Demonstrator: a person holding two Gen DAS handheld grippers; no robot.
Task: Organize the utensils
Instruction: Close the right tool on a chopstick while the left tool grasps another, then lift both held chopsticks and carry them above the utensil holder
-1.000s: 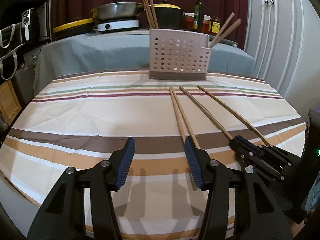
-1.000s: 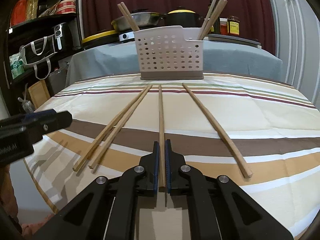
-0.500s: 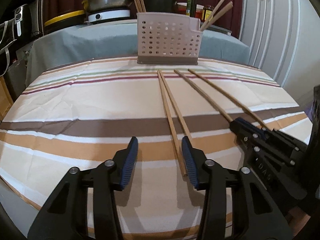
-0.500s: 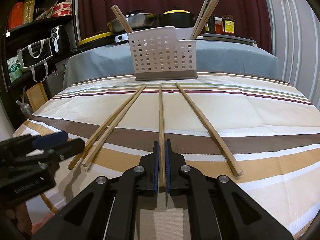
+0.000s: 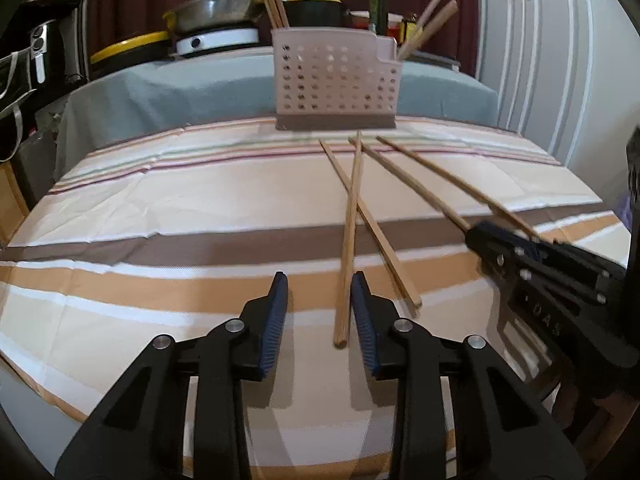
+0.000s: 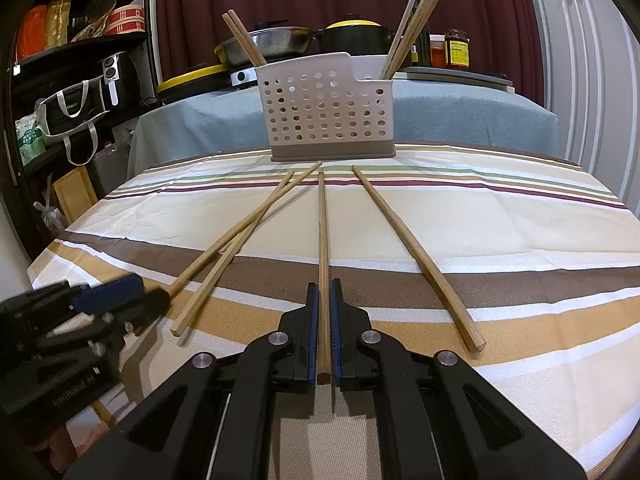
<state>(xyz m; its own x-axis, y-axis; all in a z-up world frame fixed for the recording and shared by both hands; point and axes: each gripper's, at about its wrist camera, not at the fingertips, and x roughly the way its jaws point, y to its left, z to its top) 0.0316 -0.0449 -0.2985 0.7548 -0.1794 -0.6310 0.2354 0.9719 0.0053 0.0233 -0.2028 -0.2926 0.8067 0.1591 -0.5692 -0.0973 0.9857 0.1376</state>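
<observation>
Left wrist view: the left gripper [image 5: 318, 312] hangs low over the striped surface [image 5: 160, 208] with its fingers [image 5: 276, 312] spread, not yet gripping. The near end of one chopstick [image 5: 347, 248] lies between them, close to the right-hand pad. This stick crosses over a second chopstick [image 5: 370, 220] partway up. Beyond them stands the perforated utensil holder [image 5: 336, 80], already carrying chopsticks at both ends. The right gripper [image 5: 532, 256] shows at the right edge, blurred.

Likely trouble here: since the two sticks overlap, closing and lifting could drag or roll the lower one, and a pinch so near the tip may let the stick pivot and slip.

Right wrist view: the right gripper [image 6: 325, 300] has its fingers [image 6: 313, 320] pressed together on the middle chopstick [image 6: 323, 240], which points straight toward the utensil holder [image 6: 326, 108]. Another loose chopstick [image 6: 416, 256] lies to its right, apart from it. The crossed pair sits to the left, beside the blurred left gripper [image 6: 116, 292].

A grip at the very end leaves a long lever ahead, so the far tip could sag, snag the cloth or knock the holder's rim while being aimed in.
</observation>
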